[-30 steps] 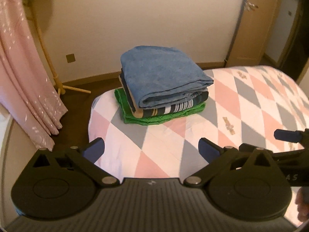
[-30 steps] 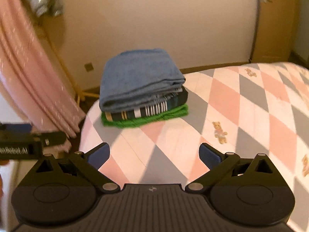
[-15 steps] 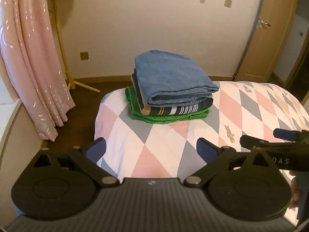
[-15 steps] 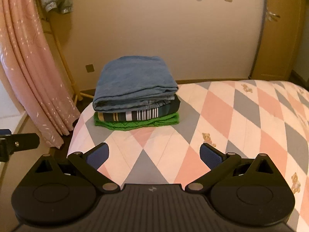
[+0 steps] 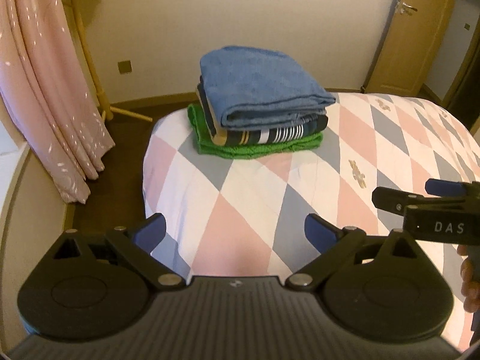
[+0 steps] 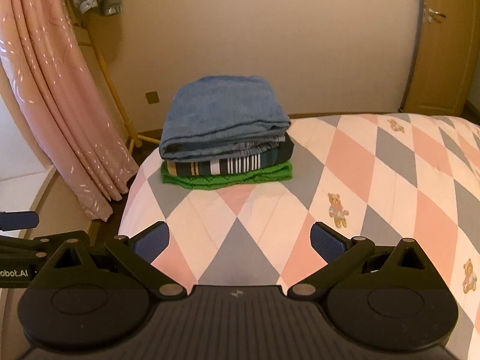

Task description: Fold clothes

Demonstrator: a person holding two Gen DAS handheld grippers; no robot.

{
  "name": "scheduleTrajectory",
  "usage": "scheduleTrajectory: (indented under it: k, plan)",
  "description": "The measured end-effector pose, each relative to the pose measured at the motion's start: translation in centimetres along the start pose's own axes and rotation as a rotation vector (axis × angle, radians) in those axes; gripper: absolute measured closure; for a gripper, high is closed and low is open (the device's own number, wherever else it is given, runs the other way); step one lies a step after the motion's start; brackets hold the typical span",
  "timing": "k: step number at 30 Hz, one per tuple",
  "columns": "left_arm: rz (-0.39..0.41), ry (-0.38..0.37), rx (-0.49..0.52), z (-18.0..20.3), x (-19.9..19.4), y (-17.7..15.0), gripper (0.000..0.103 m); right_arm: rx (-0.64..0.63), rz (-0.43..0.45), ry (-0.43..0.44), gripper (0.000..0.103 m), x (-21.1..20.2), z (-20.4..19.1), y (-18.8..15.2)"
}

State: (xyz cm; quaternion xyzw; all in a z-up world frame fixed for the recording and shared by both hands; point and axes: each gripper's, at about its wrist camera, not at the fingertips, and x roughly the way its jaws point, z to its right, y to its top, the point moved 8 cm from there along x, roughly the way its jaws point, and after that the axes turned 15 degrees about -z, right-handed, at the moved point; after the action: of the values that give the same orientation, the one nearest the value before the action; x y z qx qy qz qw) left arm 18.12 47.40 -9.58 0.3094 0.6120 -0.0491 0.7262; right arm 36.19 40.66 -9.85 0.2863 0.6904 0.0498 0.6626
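left wrist view: the left hand-held gripper [image 5: 235, 235] is held above the near part of the bed [image 5: 255, 198], its two blue-padded fingers spread wide with nothing between them. the right hand-held gripper [image 6: 240, 238] is likewise spread wide and empty over the quilt, and it shows at the right edge of the left view with a hand [image 5: 469, 282] on its grip

further out, near the far left corner of the bed, sits a stack of clothes [image 5: 259, 117]: a blue piece [image 6: 225, 117] on top, a striped piece [image 6: 228, 163] in the middle, a green knit piece [image 6: 228, 177] at the bottom. all three lie folded flat and squared up, so the task's things already lie as the task wants them; no loose garment shows on the quilt. this would suit either a finished pile or a pile waiting for one more piece from outside the views

the stack looks soft and light, and would likely sag if pinched at one point, with layers apt to slide on each other. a sound hold would be at both short ends of the lowest layer, or along the rounded front fold of the top piece. the long axis runs left to right across the views, rounded folds facing the grippers

beyond stand a pink curtain [image 6: 57, 114] and a door [image 5: 414, 33]
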Motion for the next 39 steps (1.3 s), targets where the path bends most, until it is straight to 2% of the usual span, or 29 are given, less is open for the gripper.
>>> scheduleTrajectory:
  k: [20, 39]
  plan:
    - [-0.068, -0.008, -0.007, 1.4, 4.4, -0.7, 0.004, 0.047, -0.096, 0.008, 0.0, 3.9, 1.9, -3.4]
    - [-0.045, 0.017, 0.013, 1.1, 5.6, 2.1, 0.002, 0.063, -0.079, 0.034, 0.0, 5.5, 2.6, -0.8]
